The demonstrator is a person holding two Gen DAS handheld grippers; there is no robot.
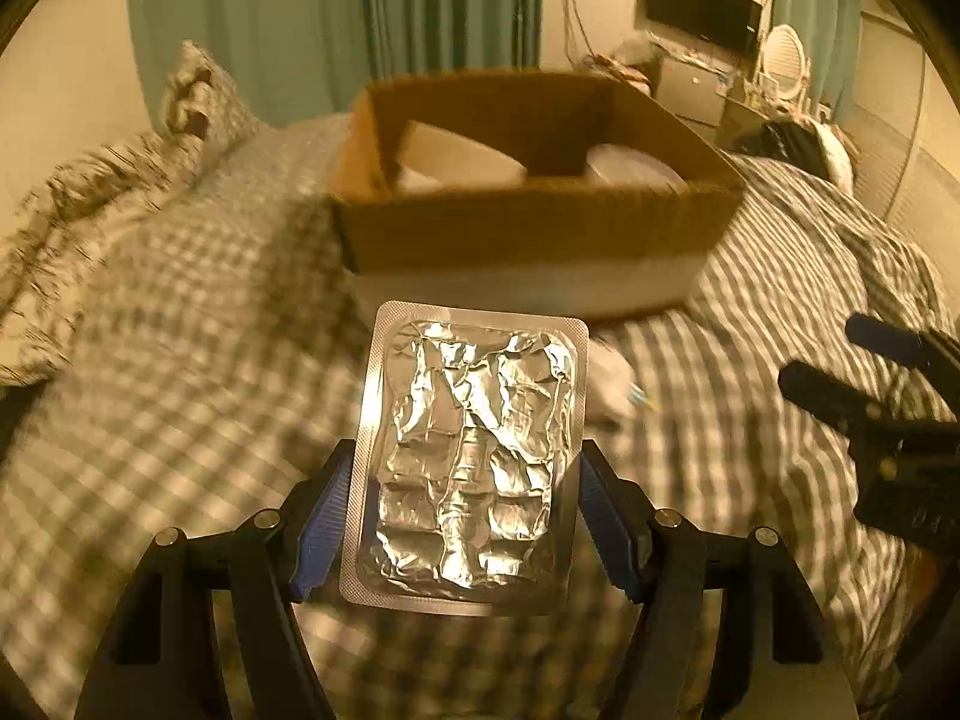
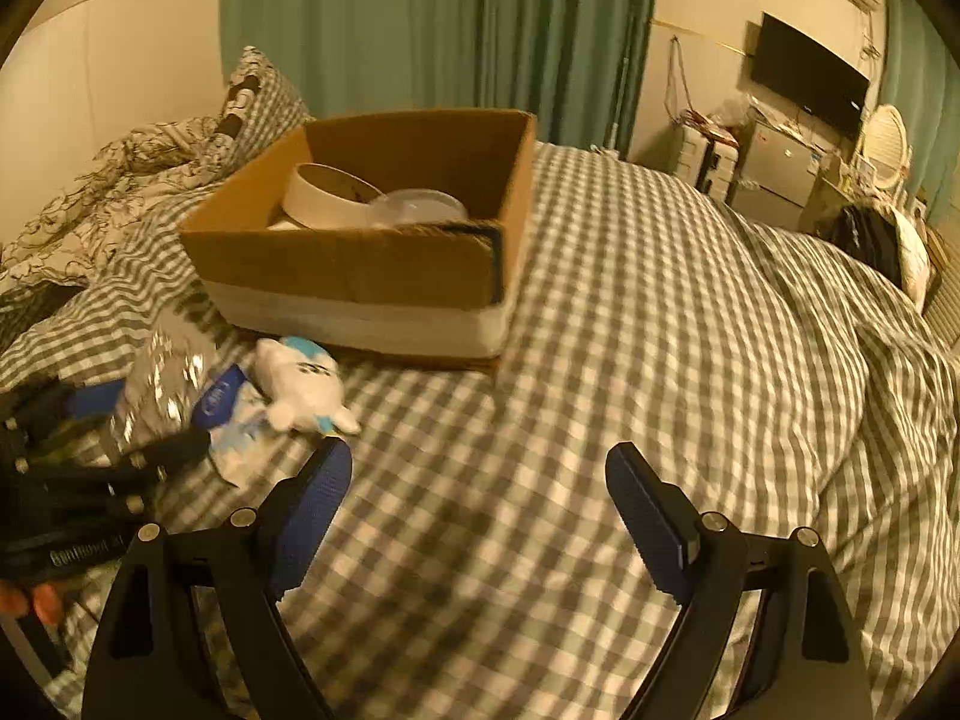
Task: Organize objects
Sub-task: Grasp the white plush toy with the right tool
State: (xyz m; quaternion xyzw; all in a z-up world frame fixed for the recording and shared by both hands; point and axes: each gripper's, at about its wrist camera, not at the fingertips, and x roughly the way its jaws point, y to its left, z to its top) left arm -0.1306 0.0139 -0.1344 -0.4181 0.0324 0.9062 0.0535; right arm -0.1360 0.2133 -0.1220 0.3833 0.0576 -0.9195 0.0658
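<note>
Left gripper pinching a foil blister pack by its long edges, both blue pads against the pack, held above the checked bed. Right gripper spread, nothing between its fingers, over bare bedspread. Cardboard box standing on the bed beyond both grippers; inside it, a tape roll and a clear round lid. In front of the box, a small white plush toy lying just beside a white-and-blue packet. Pillows behind the box; green curtain at the wall.
</note>
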